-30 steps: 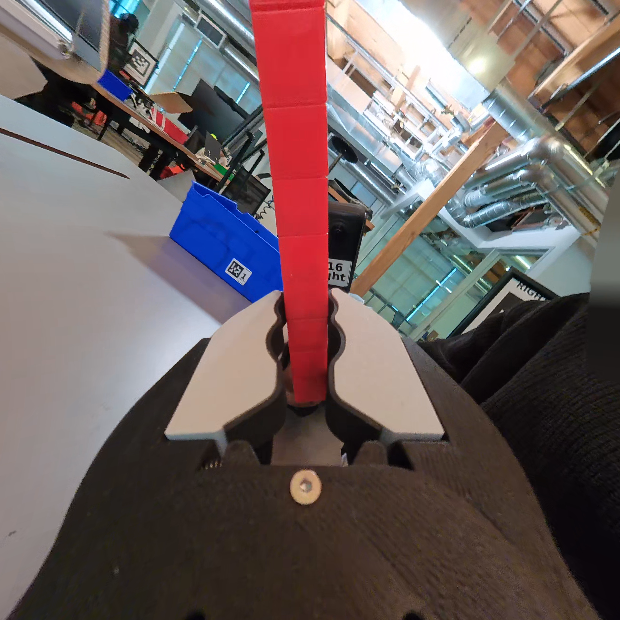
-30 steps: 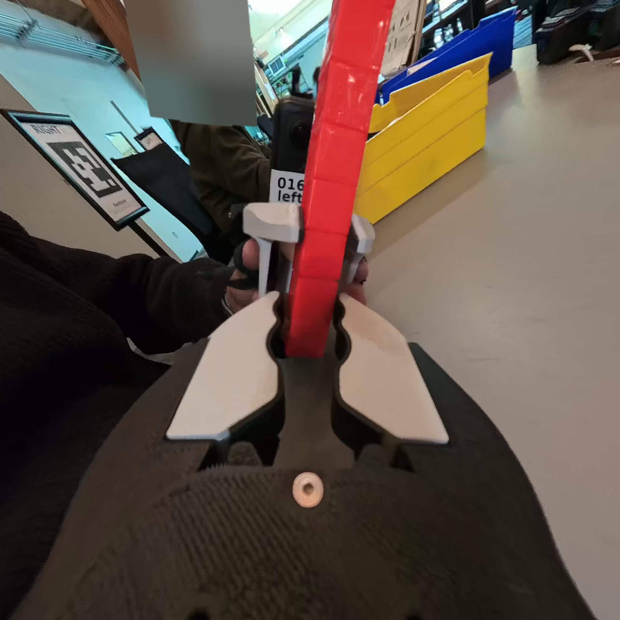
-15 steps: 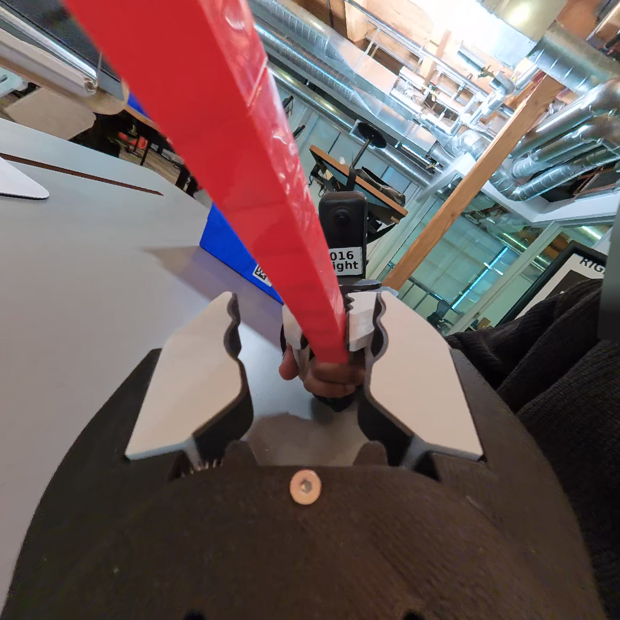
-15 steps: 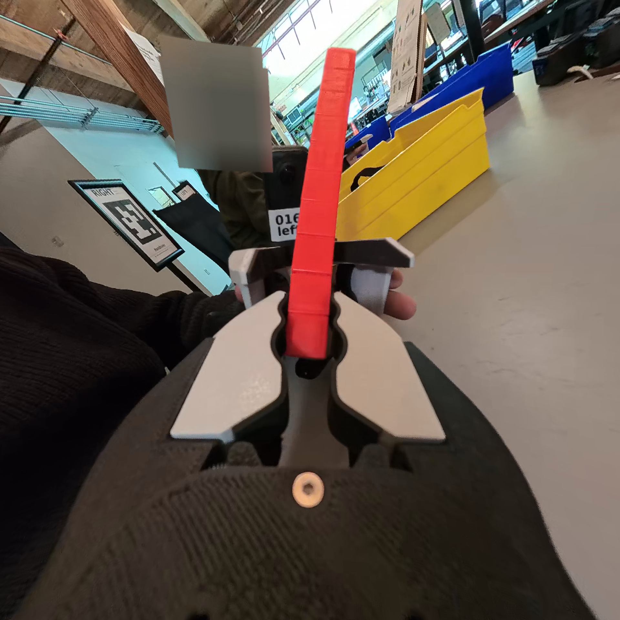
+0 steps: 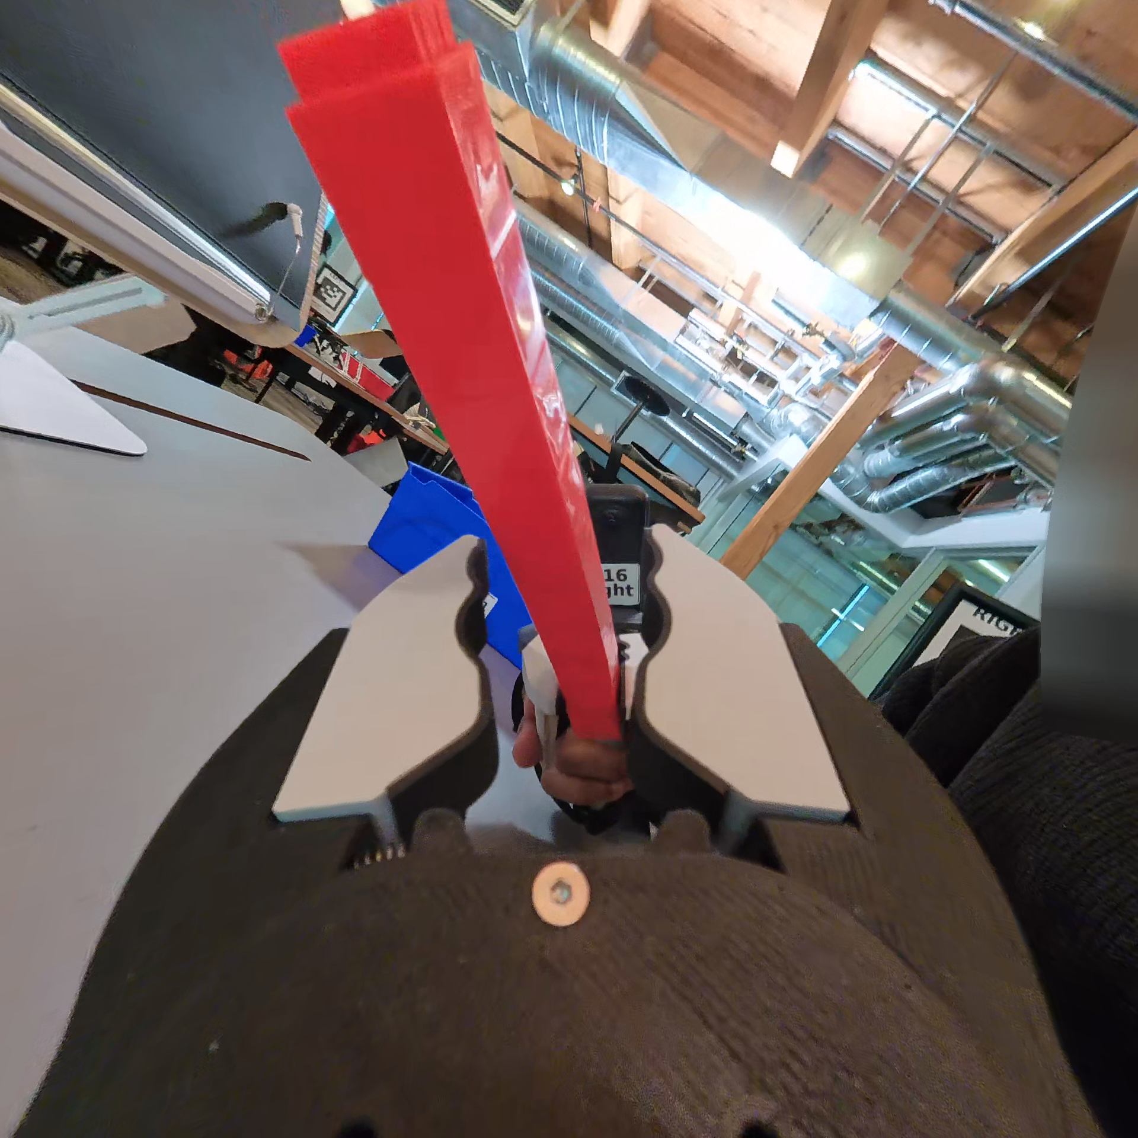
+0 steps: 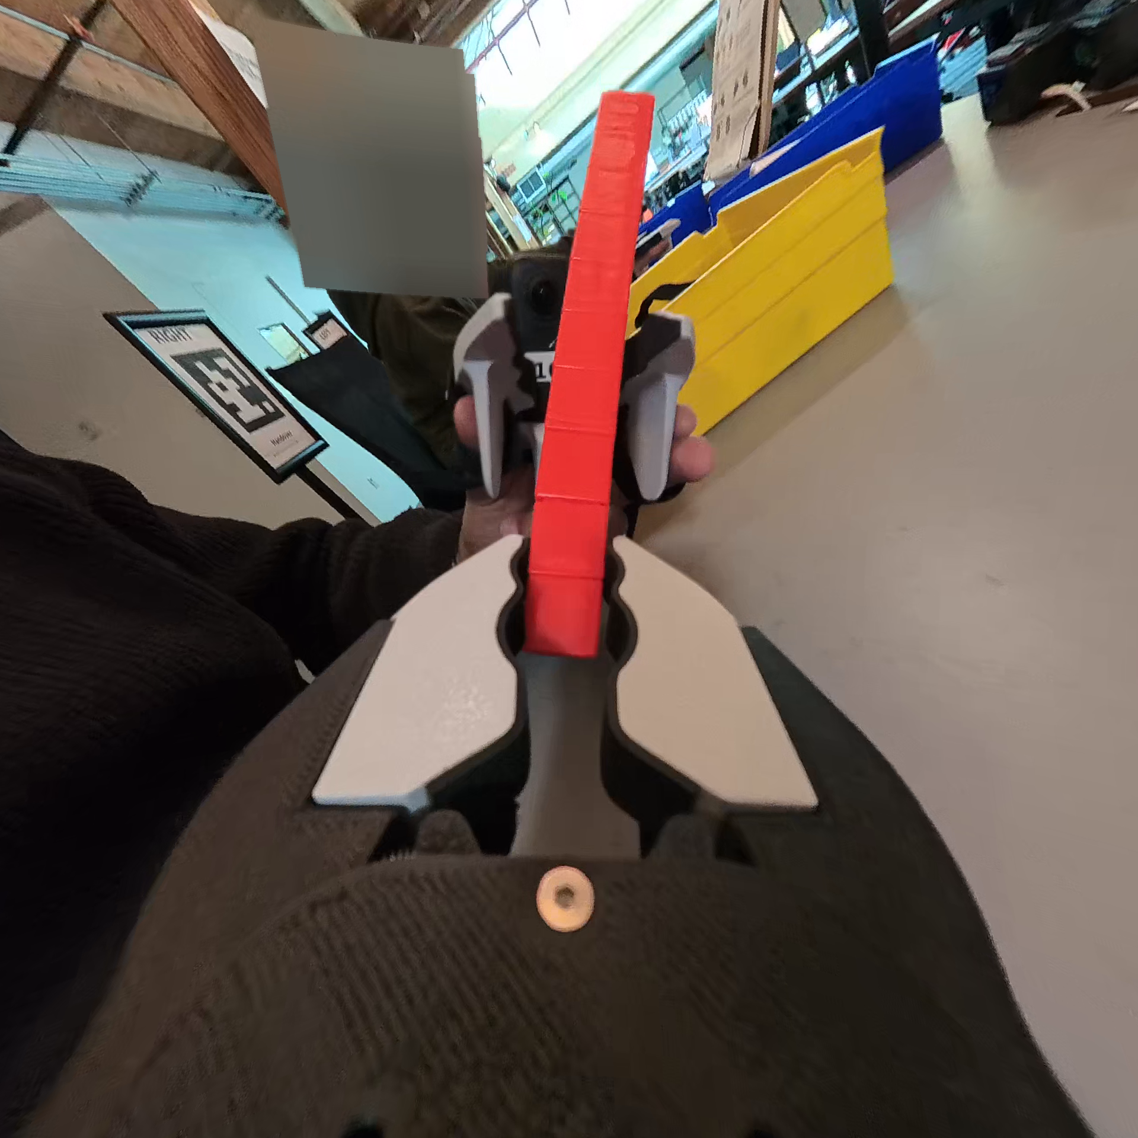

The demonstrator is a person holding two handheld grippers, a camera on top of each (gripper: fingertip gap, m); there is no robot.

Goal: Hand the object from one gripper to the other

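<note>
Table below, yellow bin behind. Red block bar clamped at its lower end by right gripper, standing near-upright. Left gripper spread wide, touching nothing. Judged: transfer complete. Next: back left gripper clear without clipping bar.
</note>
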